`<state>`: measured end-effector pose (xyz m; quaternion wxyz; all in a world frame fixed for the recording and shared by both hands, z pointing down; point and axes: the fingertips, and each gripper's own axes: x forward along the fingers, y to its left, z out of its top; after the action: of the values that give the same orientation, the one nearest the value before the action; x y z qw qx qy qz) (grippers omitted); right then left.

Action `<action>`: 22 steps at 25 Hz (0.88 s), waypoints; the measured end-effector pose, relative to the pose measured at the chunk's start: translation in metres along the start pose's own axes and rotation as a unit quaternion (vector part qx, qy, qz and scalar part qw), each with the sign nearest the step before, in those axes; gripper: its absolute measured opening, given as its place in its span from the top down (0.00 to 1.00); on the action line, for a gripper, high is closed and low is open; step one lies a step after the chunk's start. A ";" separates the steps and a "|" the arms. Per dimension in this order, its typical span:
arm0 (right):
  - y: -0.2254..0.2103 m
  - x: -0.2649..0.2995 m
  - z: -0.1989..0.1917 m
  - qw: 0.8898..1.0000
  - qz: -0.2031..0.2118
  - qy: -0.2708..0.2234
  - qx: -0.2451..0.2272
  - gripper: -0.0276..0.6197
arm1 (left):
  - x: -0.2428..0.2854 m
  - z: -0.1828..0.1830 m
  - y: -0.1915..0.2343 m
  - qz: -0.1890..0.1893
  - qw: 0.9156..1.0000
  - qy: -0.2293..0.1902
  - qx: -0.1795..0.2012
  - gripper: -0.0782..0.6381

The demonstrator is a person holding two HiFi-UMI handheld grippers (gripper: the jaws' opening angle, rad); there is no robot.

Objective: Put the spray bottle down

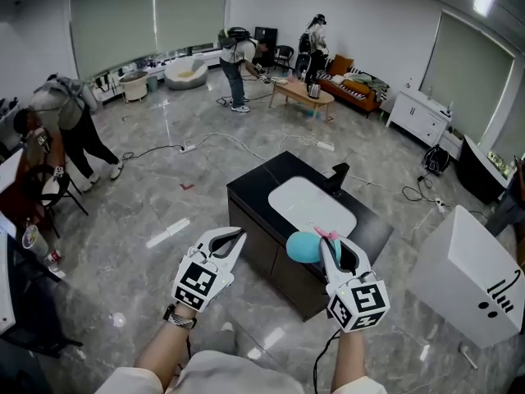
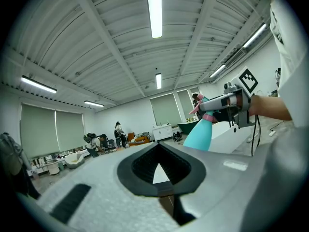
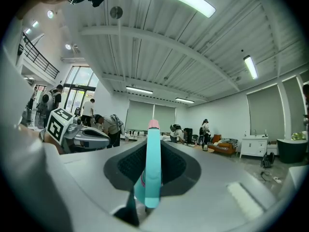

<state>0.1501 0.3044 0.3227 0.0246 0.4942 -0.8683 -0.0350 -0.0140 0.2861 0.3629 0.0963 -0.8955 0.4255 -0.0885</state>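
Observation:
A teal spray bottle (image 1: 301,247) with a pink trigger hangs from my right gripper (image 1: 335,249), which is shut on its neck. It hovers over the near right corner of a black counter (image 1: 253,184) with a white sink (image 1: 312,205). In the right gripper view the bottle (image 3: 152,170) stands upright between the jaws. The left gripper view shows the same bottle (image 2: 200,132) under the right gripper (image 2: 231,103). My left gripper (image 1: 236,238) is just left of it, in front of the counter, with its jaws together and nothing in them.
A black faucet (image 1: 338,175) stands at the sink's far side. A white box (image 1: 472,273) sits on the floor to the right. Cables (image 1: 189,146) run over the grey marble floor. Several people (image 1: 238,60) stand at the back and left, near a low table and sofa.

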 end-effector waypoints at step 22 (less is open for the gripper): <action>-0.090 0.158 -0.013 1.000 -0.027 0.009 -0.009 0.85 | 0.152 -0.030 0.121 -0.013 1.000 -0.010 -0.006 0.89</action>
<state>0.1476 0.1220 0.3292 0.0364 0.5175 -0.8540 -0.0391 -0.0169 0.0901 0.3733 0.0939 -0.9025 0.4129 -0.0786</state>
